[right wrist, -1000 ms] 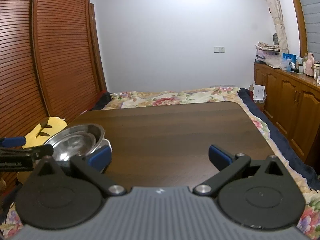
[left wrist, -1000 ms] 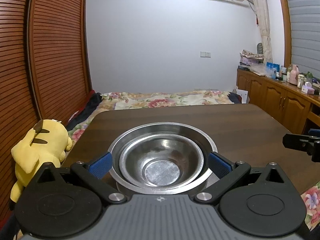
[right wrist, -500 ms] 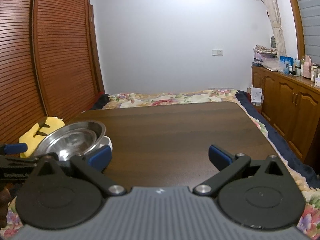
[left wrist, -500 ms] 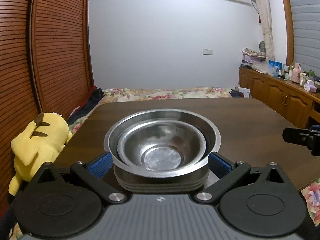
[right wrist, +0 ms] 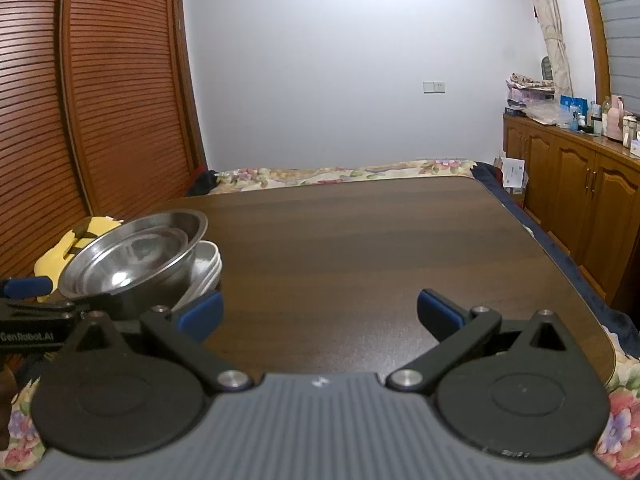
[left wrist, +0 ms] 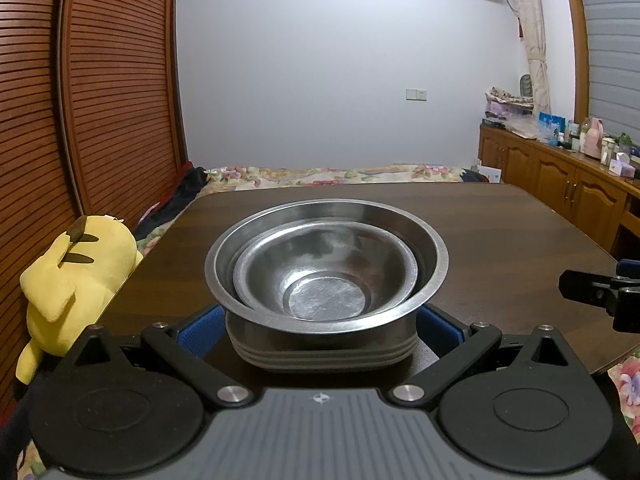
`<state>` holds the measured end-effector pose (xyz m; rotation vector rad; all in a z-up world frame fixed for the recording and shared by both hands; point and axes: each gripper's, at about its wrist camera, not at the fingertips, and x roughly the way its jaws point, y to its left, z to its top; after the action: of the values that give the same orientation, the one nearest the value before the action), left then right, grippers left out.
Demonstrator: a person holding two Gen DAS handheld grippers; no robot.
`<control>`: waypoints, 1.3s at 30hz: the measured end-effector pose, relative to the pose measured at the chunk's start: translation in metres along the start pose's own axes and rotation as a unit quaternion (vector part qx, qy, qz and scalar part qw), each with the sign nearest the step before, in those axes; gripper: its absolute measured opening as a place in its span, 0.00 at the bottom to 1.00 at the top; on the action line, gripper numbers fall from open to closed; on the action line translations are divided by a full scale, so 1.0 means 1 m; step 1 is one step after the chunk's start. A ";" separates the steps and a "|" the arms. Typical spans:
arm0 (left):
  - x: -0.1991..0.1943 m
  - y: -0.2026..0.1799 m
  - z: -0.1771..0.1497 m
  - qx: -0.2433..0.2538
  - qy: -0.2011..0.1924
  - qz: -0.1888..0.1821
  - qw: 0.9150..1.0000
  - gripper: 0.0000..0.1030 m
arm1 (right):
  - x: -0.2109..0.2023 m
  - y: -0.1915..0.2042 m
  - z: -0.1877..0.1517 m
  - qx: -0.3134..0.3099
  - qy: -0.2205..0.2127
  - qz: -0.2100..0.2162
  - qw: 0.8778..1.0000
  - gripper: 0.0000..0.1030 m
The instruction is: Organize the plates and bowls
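While the left gripper (left wrist: 320, 320) stands wide around the stacked plates (left wrist: 324, 350), two nested steel bowls (left wrist: 326, 268) sit on top. Right gripper (right wrist: 320, 310) wide, empty, over bare table (right wrist: 380, 248)

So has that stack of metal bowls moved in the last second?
Yes. In the right wrist view the stack of metal bowls sits higher against the yellow plush toy behind it, and tilts: it is rising.

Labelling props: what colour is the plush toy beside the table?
Yellow, with dark markings: the plush toy shows best in the left wrist view.
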<state>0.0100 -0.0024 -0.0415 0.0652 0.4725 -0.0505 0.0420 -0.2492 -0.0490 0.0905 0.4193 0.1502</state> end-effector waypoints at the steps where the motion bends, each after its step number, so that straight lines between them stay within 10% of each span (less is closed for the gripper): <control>1: 0.000 0.000 0.000 0.000 0.000 0.000 1.000 1.00 | 0.000 0.000 0.000 -0.001 0.000 -0.001 1.000 1.00; 39: 0.000 0.001 0.001 0.002 -0.001 0.001 1.000 1.00 | 0.002 -0.003 0.002 0.001 0.000 -0.001 1.000 1.00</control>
<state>0.0102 -0.0019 -0.0400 0.0693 0.4710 -0.0505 0.0447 -0.2522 -0.0481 0.0926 0.4193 0.1469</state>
